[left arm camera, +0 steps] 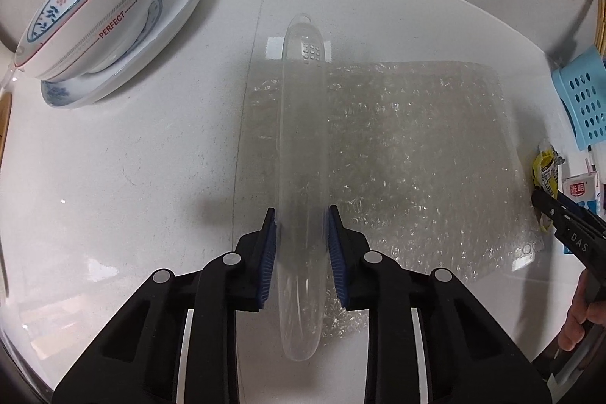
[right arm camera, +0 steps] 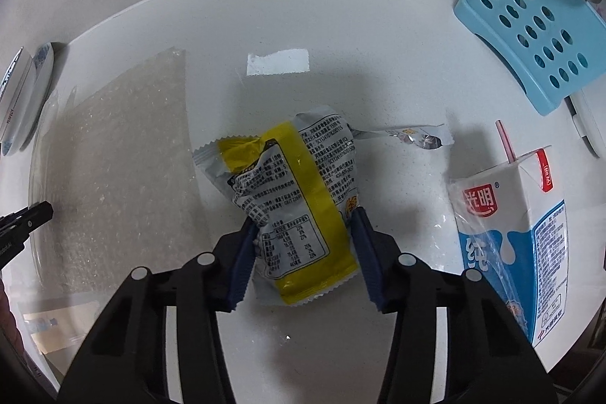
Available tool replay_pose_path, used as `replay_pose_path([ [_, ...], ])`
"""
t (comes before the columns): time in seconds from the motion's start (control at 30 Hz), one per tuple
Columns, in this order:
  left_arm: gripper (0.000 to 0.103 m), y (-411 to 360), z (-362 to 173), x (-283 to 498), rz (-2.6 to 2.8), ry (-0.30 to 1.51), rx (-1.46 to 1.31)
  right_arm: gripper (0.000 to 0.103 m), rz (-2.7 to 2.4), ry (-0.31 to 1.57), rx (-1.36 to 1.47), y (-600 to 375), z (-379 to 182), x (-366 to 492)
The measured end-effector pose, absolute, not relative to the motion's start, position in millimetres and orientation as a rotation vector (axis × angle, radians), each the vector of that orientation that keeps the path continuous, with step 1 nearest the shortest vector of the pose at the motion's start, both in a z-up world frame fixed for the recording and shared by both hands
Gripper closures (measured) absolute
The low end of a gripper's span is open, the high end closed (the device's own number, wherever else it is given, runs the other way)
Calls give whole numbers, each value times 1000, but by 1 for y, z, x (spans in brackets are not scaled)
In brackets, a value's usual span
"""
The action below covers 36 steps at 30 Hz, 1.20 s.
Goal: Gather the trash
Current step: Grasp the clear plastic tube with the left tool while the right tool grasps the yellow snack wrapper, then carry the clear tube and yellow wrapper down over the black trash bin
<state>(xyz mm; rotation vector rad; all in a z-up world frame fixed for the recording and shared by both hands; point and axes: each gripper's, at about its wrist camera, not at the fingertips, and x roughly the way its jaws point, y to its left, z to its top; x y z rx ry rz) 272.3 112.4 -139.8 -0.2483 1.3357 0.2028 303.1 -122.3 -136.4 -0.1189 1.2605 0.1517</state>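
Observation:
In the left wrist view my left gripper (left arm camera: 302, 220) is shut on the edge of a clear plastic lid (left arm camera: 303, 146), held on edge above a sheet of bubble wrap (left arm camera: 409, 154) on the white table. In the right wrist view my right gripper (right arm camera: 303, 222) has its blue pads on both sides of a yellow and grey snack wrapper (right arm camera: 291, 192) lying on the table; the wrapper is crumpled between them. A torn silver wrapper strip (right arm camera: 409, 135) lies behind it. A blue and white milk carton (right arm camera: 511, 226) with a straw stands to the right.
A floral bowl (left arm camera: 87, 10) rests tilted on a blue-patterned plate (left arm camera: 125, 63) at the back left. A light blue perforated rack (right arm camera: 530, 29) stands at the back right, with chopsticks behind it. The bubble wrap (right arm camera: 117, 169) lies left of the snack wrapper. The table's rounded edge is close.

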Motion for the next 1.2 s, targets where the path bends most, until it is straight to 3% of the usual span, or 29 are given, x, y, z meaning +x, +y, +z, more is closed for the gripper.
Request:
replay_pose_path([
  [0.17,78,106,-133,251,204,1323,-240,78,148,1252,-101,-130,-136,308],
  [0.37,78,113,-117,242,203,1308,-254,88,171,1251,-111,-134,-136,308],
  [1.2,78,89,-70,190,137,1208,-286,89,223,1091,-100,-130,-56,217],
])
